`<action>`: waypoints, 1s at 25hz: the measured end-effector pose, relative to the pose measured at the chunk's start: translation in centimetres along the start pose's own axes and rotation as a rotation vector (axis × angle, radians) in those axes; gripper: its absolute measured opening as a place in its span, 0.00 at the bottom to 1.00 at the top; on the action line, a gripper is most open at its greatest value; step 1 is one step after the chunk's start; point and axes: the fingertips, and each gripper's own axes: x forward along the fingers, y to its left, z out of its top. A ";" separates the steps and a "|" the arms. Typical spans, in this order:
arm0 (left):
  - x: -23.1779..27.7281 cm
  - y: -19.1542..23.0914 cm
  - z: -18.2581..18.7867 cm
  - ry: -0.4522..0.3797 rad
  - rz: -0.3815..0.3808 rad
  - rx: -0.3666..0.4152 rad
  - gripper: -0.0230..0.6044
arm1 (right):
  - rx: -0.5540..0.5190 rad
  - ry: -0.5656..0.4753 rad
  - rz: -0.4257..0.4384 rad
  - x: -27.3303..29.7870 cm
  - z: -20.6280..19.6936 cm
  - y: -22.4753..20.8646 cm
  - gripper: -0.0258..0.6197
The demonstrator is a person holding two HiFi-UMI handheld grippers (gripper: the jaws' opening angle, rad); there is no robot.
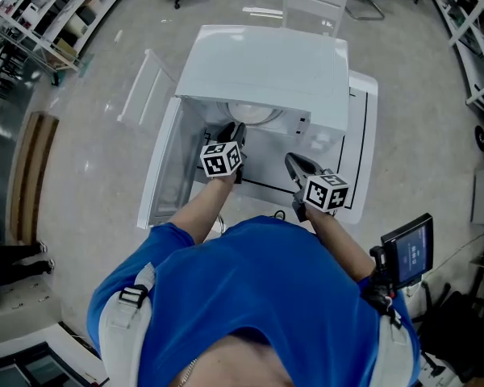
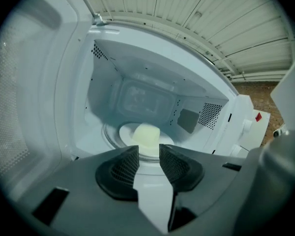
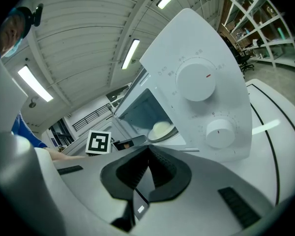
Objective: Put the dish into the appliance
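Note:
A white microwave point(image 1: 266, 71) stands on a white table point(image 1: 365, 135) with its door point(image 1: 163, 164) swung open to the left. A white dish point(image 2: 143, 137) with a pale yellow lump on it rests on the glass turntable inside the cavity; it also shows as the dish point(image 3: 161, 129) and the dish point(image 1: 250, 113). My left gripper point(image 2: 148, 151) sits at the mouth of the cavity, open, just short of the dish, with nothing between its jaws. My right gripper point(image 3: 148, 151) hangs shut and empty in front of the control panel with its two knobs point(image 3: 195, 80).
The open door stands close on the left of my left gripper point(image 1: 232, 131). My right gripper point(image 1: 295, 164) is over the table's front. A white chair point(image 1: 313, 2) stands behind the table, shelving lines both sides of the room, and a small screen point(image 1: 410, 252) is at the person's right.

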 end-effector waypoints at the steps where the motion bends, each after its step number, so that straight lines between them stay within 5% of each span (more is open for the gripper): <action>1: -0.5 -0.3 0.1 -0.007 -0.011 0.000 0.26 | -0.001 -0.001 0.001 0.0 -0.1 0.2 0.04; 12: -7.3 -2.7 -0.8 -0.047 -0.096 0.008 0.06 | -0.016 -0.010 -0.001 -0.8 -1.9 2.7 0.04; 25: -15.3 -3.2 -2.4 -0.073 -0.146 -0.014 0.05 | -0.024 -0.014 0.002 -2.3 -5.5 7.8 0.04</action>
